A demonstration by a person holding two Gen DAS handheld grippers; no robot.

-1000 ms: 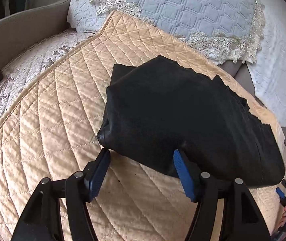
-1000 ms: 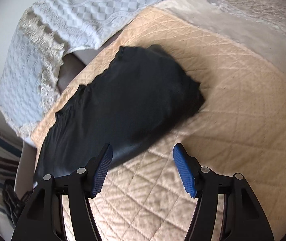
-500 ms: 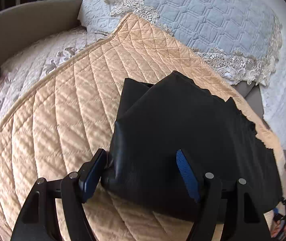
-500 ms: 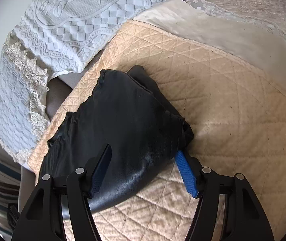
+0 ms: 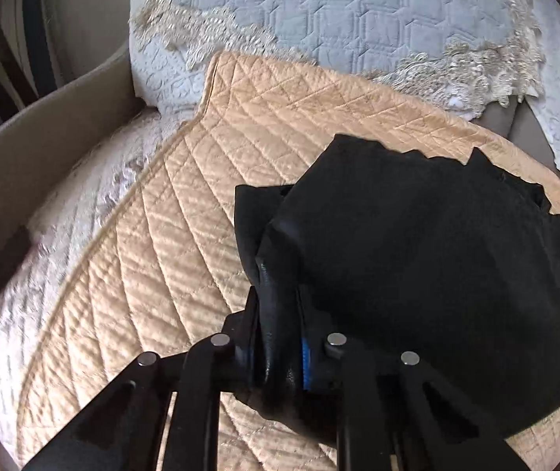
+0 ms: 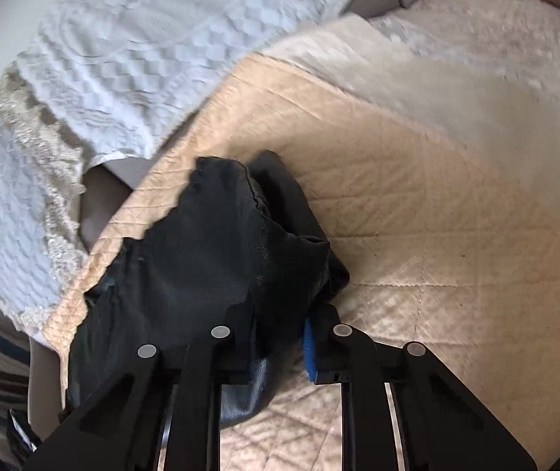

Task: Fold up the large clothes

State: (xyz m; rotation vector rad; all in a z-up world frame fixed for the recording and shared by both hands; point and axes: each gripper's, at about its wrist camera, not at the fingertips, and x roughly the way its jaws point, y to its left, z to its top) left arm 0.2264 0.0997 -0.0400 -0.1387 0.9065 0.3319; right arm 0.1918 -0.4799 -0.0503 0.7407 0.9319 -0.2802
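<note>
garment: black garment [image 5: 417,274], already bunched/part-folded, lies on the peach quilted cover [image 5: 154,259] of a sofa seat; pale blue lace-edged throw [image 5: 358,11] over the backrest behind it.
left claw [image 5: 280,337]: jaws closing, pinching a thick roll of the black fabric at its near-left corner; blue pad just visible beside the cloth.
right claw [image 6: 280,347]: jaws closing too, cloth bunched between them at the near-right corner; one blue pad [image 6: 308,349] shows on the outer side.
key relation: garment runs fwd & inward from each claw. In left view the bulk spreads to the right; in right view [image 6: 209,259] it spreads to the left. So the long axis runs across, claw to claw, along the near edge.
nearer hand: neither, each has its own end.
far edge: ragged-looking, close to the back margin of the quilt, near the throw.
next move (my guess): lift both corners together, carry the near edge over toward the far one. Needs even pull, or the thick roll may slip/skew.
</note>
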